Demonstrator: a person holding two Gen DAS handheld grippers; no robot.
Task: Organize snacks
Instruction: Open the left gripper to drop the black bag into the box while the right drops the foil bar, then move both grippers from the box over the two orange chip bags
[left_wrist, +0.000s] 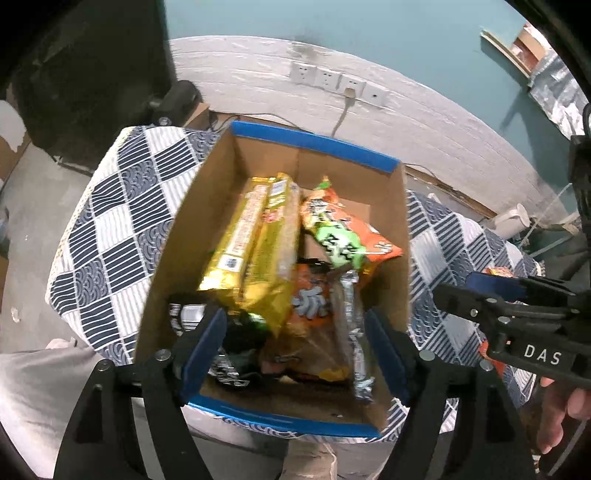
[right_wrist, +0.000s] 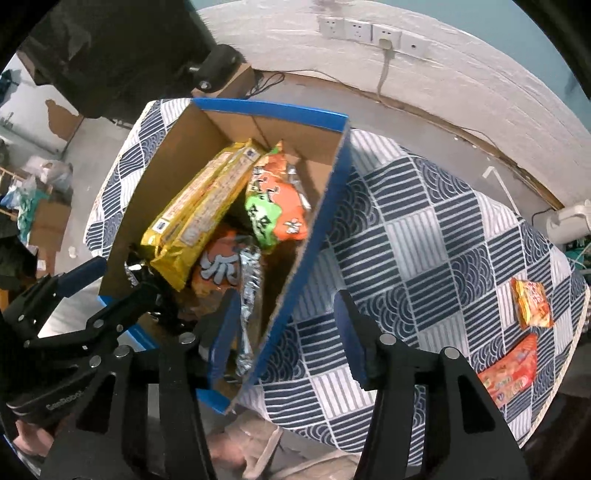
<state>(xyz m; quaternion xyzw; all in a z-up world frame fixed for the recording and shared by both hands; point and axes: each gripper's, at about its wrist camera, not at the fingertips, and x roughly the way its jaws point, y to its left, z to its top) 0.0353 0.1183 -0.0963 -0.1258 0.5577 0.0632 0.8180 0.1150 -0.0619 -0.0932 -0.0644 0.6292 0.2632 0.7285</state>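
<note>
Two claws released: left gripper (left_wrist: 295, 343) over box (left_wrist: 314, 146); right gripper (right_wrist: 288, 332) straddling box wall.

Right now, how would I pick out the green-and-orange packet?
Find the blue-rimmed cardboard box on the checked cloth. Inside, the green-and-orange packet lies against its right wall, beside the long yellow pack; only it has a green panel.

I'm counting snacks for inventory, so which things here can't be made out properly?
- Dark packet in the box: left wrist view, covered by the yellow pack and left gripper.
- Box floor: buried under snacks in both views.
- Red packet on the tablecloth: right wrist view, print too small to read.
</note>
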